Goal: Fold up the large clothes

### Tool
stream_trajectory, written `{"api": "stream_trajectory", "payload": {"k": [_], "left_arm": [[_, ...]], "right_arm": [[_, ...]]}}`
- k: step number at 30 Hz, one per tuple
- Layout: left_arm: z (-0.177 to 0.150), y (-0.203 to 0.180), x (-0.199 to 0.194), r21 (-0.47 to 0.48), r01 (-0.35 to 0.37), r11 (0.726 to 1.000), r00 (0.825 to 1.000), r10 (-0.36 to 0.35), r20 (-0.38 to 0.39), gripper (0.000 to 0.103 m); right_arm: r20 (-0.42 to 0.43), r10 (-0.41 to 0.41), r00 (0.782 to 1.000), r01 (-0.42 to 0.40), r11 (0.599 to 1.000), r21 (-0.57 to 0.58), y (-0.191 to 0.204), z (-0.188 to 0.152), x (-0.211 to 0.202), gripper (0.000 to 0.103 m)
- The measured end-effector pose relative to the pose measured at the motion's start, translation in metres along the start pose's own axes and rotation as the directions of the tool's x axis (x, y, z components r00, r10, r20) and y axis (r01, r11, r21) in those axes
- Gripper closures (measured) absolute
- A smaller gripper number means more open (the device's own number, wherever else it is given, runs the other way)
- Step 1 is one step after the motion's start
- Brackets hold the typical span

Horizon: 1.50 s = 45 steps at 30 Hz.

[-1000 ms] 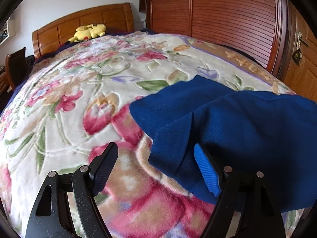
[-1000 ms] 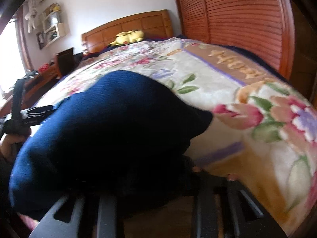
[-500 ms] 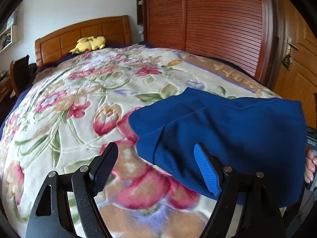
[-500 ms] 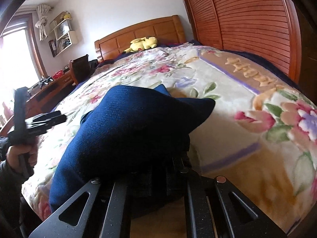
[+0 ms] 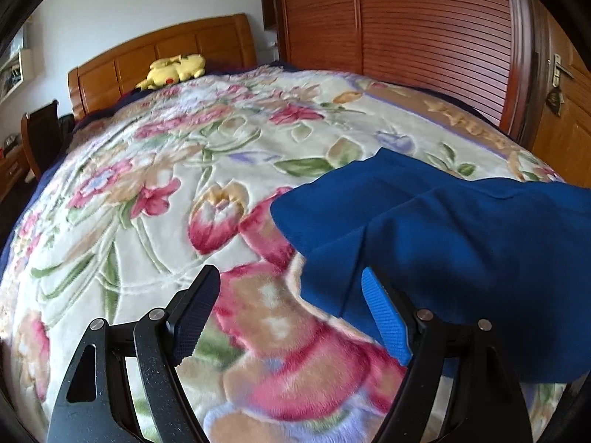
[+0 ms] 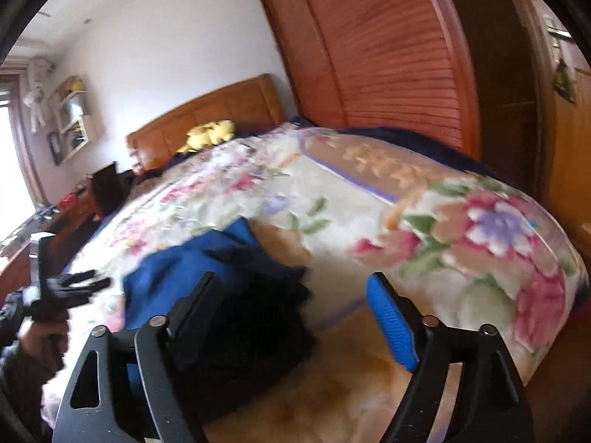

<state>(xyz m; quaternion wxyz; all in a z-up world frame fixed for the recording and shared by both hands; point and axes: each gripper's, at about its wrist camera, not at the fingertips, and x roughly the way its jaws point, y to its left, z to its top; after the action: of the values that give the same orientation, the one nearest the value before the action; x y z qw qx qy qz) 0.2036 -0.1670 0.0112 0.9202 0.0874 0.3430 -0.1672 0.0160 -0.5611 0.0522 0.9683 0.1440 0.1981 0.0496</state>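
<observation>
Right wrist view: the right gripper [image 6: 295, 317] has its jaws opening above the blue garment [image 6: 207, 258], which lies on the floral bed [image 6: 406, 214], nothing pinched. The left gripper [image 5: 291, 310] is spread apart, the garment's corner beside its blue finger.

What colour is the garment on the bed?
Solid dark blue garment, no pattern; clearest in the left wrist view.

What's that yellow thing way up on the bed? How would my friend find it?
Look at the big bed with the flowery blanket and follow it to the far end, where the wooden headboard stands. Right in front of that headboard lies a yellow plush toy. It is the only bright yellow thing on the bed; the other loose item there is a blue garment.
</observation>
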Motion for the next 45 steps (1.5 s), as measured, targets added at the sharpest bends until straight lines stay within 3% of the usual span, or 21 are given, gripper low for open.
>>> {"api": "stream_trajectory", "payload": {"k": [2,4,7,9,11,13,15,16,18,23,27,29,37,45], "left_arm": [[0.001,0.001,0.013,-0.013,0.026,1.000,0.999,-0.027,-0.024,0.023],[0.000,0.000,0.024,-0.018,0.041,0.999,0.998,-0.041,-0.045,0.022],[-0.003,-0.004,0.036,-0.014,0.063,0.998,0.995,-0.063,-0.073,0.023],[-0.005,-0.004,0.042,-0.024,0.089,0.996,0.992,-0.091,-0.087,0.023],[-0.005,-0.004,0.046,-0.040,0.125,0.991,0.988,-0.128,-0.091,0.029],[-0.004,-0.004,0.049,-0.063,0.180,0.982,0.977,-0.185,-0.102,0.051],[-0.002,-0.005,0.050,-0.092,0.236,0.967,0.962,-0.246,-0.116,0.066],[-0.002,-0.006,0.048,-0.084,0.230,0.969,0.965,-0.239,-0.111,0.072],[-0.002,-0.011,0.041,-0.051,0.221,0.974,0.969,-0.225,-0.102,0.078],[0.007,-0.009,0.006,-0.038,0.196,0.980,0.980,-0.196,-0.018,0.084],[0.017,-0.009,-0.031,0.013,0.160,0.987,0.986,-0.160,0.045,0.086],[0.021,-0.003,-0.053,0.020,0.123,0.992,0.988,-0.124,0.093,0.087],[0.004,0.061,-0.113,-0.020,0.008,1.000,0.988,-0.005,0.156,0.088],[-0.012,0.148,-0.181,-0.090,-0.149,0.985,0.962,0.166,0.218,0.088]], "right_arm": [[-0.010,-0.033,0.999,0.033,0.999,-0.032,0.010,0.002,0.009,0.015],[-0.103,-0.030,0.994,0.026,0.999,-0.044,0.013,-0.005,0.036,0.015],[-0.239,-0.086,0.967,0.075,0.996,-0.055,0.008,-0.021,0.076,0.015],[-0.277,-0.075,0.958,0.066,0.997,-0.040,0.003,-0.029,0.090,0.015],[-0.304,-0.025,0.952,0.029,1.000,0.011,-0.004,-0.035,0.098,0.015],[-0.330,0.029,0.944,-0.014,0.999,0.049,-0.006,-0.038,0.106,0.017],[-0.337,0.068,0.939,-0.054,0.997,0.050,-0.007,-0.033,0.111,0.039],[-0.332,0.071,0.940,-0.065,0.997,0.030,-0.003,-0.031,0.109,0.043],[-0.321,0.057,0.945,-0.068,0.997,-0.021,0.001,-0.026,0.103,0.061],[-0.250,0.049,0.967,-0.074,0.993,-0.092,0.017,-0.018,0.086,0.072],[-0.193,0.079,0.978,-0.104,0.987,-0.122,0.042,-0.007,0.070,0.074],[-0.190,0.097,0.977,-0.127,0.981,-0.149,0.054,-0.017,0.057,0.075],[-0.165,0.192,0.967,-0.230,0.938,-0.257,0.123,-0.013,0.059,0.076],[-0.174,0.310,0.935,-0.353,0.871,-0.341,0.212,-0.012,0.081,0.076]]}}
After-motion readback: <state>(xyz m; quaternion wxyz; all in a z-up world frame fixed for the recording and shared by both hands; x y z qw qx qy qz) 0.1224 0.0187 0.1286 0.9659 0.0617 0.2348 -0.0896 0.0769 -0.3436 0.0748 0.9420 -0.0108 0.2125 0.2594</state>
